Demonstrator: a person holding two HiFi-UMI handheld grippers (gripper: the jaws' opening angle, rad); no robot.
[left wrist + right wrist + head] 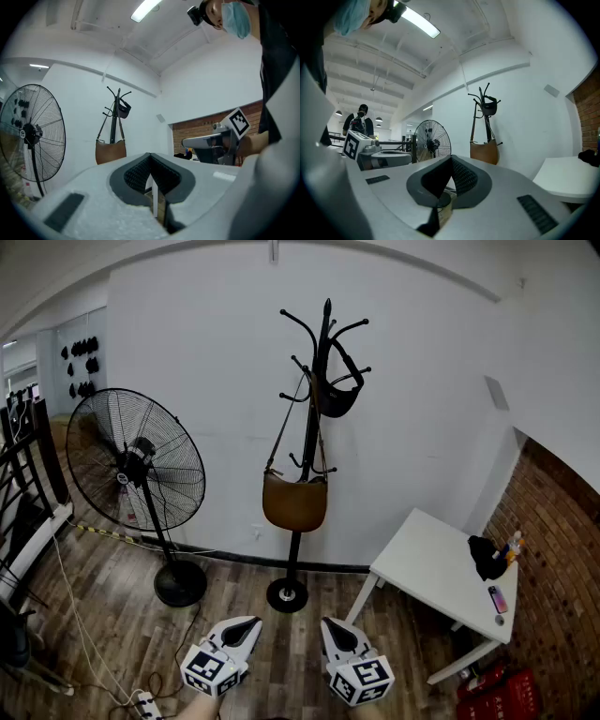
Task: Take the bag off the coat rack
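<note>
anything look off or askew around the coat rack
Nothing stands out: the coat rack stands upright, the brown bag hangs straight from it by its strap, and a black bag hangs higher up.

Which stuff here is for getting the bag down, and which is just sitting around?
For the job: brown bag, coat rack, left gripper, right gripper (both shut, empty).
Just lying about: fan, table, phone, red crate.

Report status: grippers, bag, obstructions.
Left gripper, right gripper shut, empty. Brown bag and black bag hang on rack. Fan stands aside, left of rack.
</note>
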